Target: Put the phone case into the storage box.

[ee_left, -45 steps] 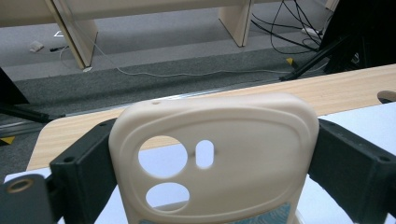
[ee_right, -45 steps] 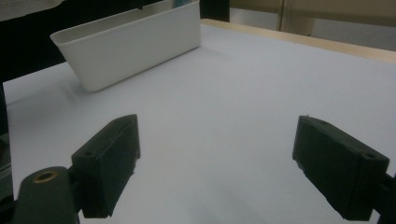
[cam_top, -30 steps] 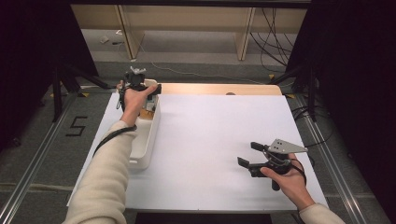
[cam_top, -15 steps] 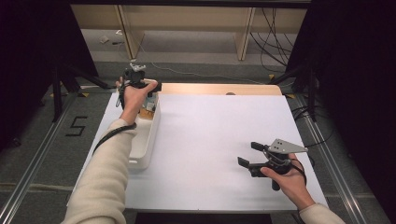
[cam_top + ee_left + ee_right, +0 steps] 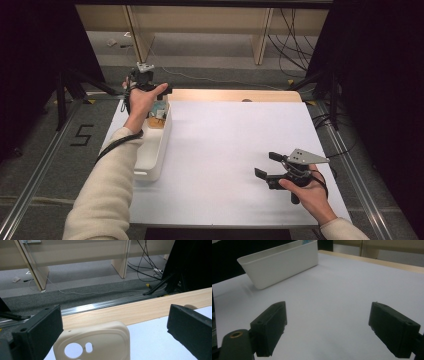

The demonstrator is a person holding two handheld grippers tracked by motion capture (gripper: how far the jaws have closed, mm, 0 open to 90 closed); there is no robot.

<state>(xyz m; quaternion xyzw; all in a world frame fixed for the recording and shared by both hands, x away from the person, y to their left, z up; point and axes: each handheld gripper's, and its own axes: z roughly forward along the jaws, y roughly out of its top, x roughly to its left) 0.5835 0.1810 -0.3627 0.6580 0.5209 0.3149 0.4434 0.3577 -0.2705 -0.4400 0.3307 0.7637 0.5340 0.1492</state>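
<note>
Beside white bin [image 5: 152, 150], phone case [image 5: 100, 345], bare table [image 5: 235, 145]

Lit evenly from above, with the white table surface [image 5: 235, 150] bright and free of hard glare. Dark at both sides of the high view, where black panels swallow detail. Soft, faint shadows beneath the white bin [image 5: 279, 263] in the right gripper view. Slightly soft and grainy throughout; near jaws blurred in both gripper views. Mild dimness across the floor beyond.
</note>
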